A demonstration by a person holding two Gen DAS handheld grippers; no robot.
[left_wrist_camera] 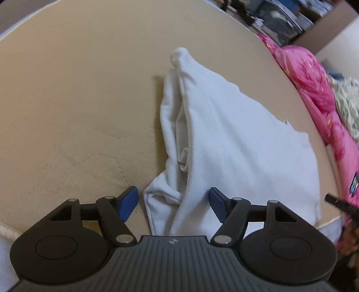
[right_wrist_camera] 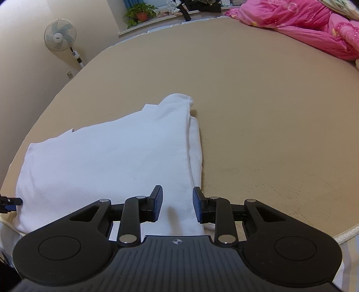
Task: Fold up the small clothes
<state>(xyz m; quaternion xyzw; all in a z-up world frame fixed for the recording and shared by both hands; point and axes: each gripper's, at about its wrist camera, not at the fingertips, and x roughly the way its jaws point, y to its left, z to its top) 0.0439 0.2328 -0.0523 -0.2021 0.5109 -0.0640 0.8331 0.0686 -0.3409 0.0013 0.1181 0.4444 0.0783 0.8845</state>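
Note:
A white garment (left_wrist_camera: 235, 139) lies partly folded on a tan bed (left_wrist_camera: 78, 101), with bunched layers along its left edge. My left gripper (left_wrist_camera: 172, 203) is open, its blue pads either side of the garment's near bunched corner, holding nothing. In the right wrist view the same garment (right_wrist_camera: 107, 157) lies flat with a folded edge on its right. My right gripper (right_wrist_camera: 177, 204) is open over the garment's near edge, pads apart, holding nothing. The tip of the other gripper (right_wrist_camera: 11, 202) shows at the left edge.
A pink quilt (right_wrist_camera: 303, 24) is heaped at the far side of the bed (right_wrist_camera: 269, 112), also seen in the left wrist view (left_wrist_camera: 314, 94). A standing fan (right_wrist_camera: 60, 37) and a potted plant (right_wrist_camera: 141, 12) stand beyond the bed. The bed's piped edge (right_wrist_camera: 345, 238) is near.

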